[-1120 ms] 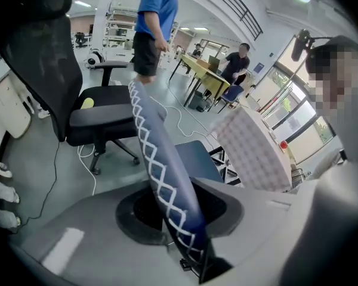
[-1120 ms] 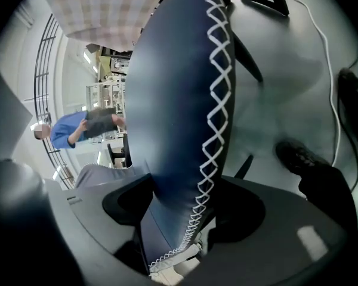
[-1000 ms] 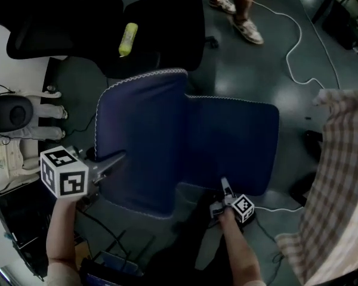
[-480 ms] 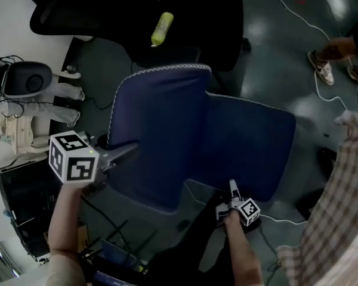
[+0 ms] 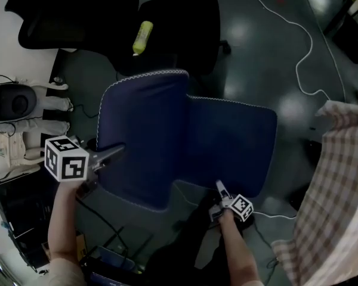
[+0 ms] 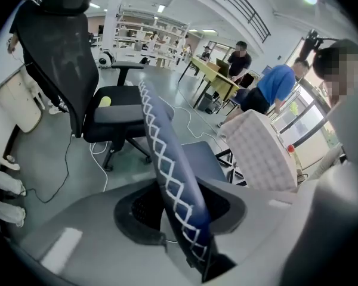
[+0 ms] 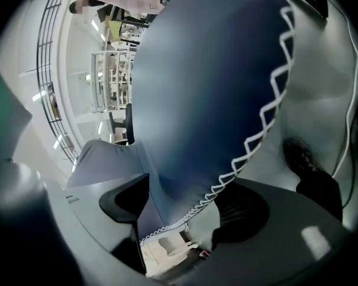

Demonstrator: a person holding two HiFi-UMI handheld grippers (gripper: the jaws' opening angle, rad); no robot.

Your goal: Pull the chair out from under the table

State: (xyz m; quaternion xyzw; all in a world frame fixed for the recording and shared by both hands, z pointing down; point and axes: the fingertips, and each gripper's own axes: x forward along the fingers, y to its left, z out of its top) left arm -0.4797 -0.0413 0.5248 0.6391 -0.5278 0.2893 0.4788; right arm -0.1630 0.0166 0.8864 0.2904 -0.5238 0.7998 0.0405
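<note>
Head view: left gripper [image 5: 115,153] and right gripper [image 5: 219,187] slant down, opening astride chair [image 5: 227,142].

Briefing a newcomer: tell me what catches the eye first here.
The blue chair with white zigzag stitching fills the centre. The left gripper straddles its backrest edge and the right gripper its seat edge, both with jaws just opening. Beyond it, a yellow-green bottle lies on a black office chair.

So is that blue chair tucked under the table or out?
Out: the whole blue chair shows, with bare floor between its seat and the checked tablecloth.
</note>
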